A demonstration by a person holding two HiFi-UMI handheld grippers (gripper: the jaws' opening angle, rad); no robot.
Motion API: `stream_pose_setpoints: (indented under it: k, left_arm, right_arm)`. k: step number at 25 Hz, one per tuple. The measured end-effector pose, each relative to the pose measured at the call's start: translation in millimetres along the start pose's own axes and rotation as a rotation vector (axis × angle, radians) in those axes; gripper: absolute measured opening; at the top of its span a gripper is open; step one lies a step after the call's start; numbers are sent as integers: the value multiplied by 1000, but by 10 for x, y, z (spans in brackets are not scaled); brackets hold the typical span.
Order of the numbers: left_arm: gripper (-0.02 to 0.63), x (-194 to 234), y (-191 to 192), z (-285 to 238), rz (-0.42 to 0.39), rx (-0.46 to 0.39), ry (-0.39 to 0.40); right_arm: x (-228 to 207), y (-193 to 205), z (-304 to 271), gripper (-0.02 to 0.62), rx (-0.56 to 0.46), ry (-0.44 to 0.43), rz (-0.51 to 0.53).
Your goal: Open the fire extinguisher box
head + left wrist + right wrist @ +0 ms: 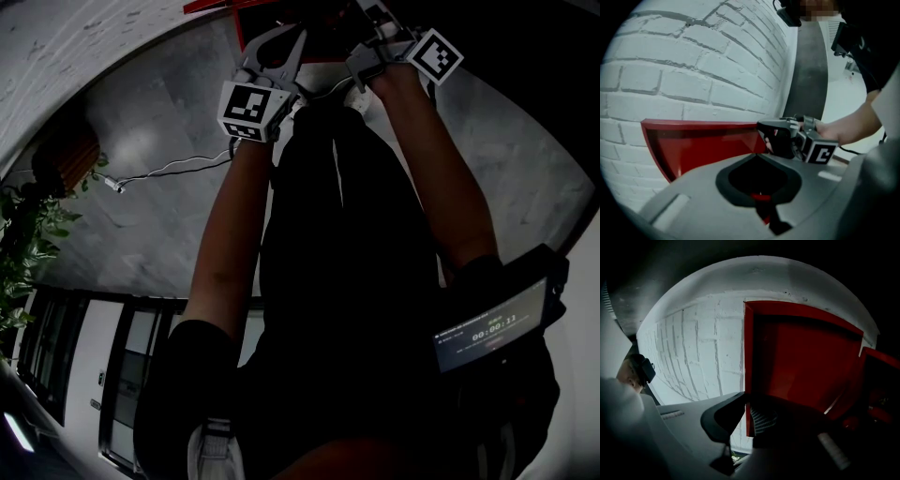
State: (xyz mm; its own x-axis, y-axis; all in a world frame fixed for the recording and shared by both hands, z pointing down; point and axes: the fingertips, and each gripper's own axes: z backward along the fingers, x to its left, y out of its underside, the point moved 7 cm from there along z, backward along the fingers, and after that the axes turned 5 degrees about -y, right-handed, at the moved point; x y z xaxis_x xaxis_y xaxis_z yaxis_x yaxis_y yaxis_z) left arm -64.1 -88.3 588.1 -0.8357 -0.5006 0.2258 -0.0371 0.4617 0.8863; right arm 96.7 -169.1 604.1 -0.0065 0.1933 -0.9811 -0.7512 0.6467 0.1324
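**Door off the wall, right gripper on its edge**

The big white brick wall (693, 56) fills both gripper views. The red fire extinguisher box (881, 378) is mounted on it, up at twelve o'clock in the head view. Its door (801, 352) stands swung out from the box, so the job looks well under way.

The right gripper (749, 405) is on the door's free edge, down at seven o'clock of the panel. Its fingers are closed over that edge, one on each side. That looks the sensible hold to me, since it's the point farthest from the hinge side.

The left gripper (757, 155) sits right at the door's lower edge with its fingertips drawn together. Whether they pinch the panel I can't tell, and it reads more as a steadying touch.

For room to move, there's bare brick out at nine o'clock of the gripped edge and nothing in the swing path. Open grey floor (159, 216) lies below the arms. That thin edge is the thing to watch, because a slipping grip looks like the main risk.
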Motion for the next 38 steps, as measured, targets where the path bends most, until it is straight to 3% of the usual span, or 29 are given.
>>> stream_pose_setpoints:
  k: [17,20,22,24,30,38]
  left_arm:
    - [2,107,-44,38,14,-8,-56]
    - [2,68,-69,49,20,-14,-49]
    - [2,4,-100,62,20,-16,-35]
    - [2,-42,-139,137,16,-21,-38]
    - [2,-69,-473,476,-25,-86,-49]
    - [2,-500,-1281,1042,-70,-183,21]
  right_arm:
    - [-111,-334,-378,35,25,8,10]
    - [-92,-363,-368,43,50,20,56]
    - [-83,-383,-307,92,73,56,100]
    - [-40,-341,-203,100,100,85,134]
    - [489,-159,-14,16,224,59,378]
    - [1830,23,289,9,397,-27,772]
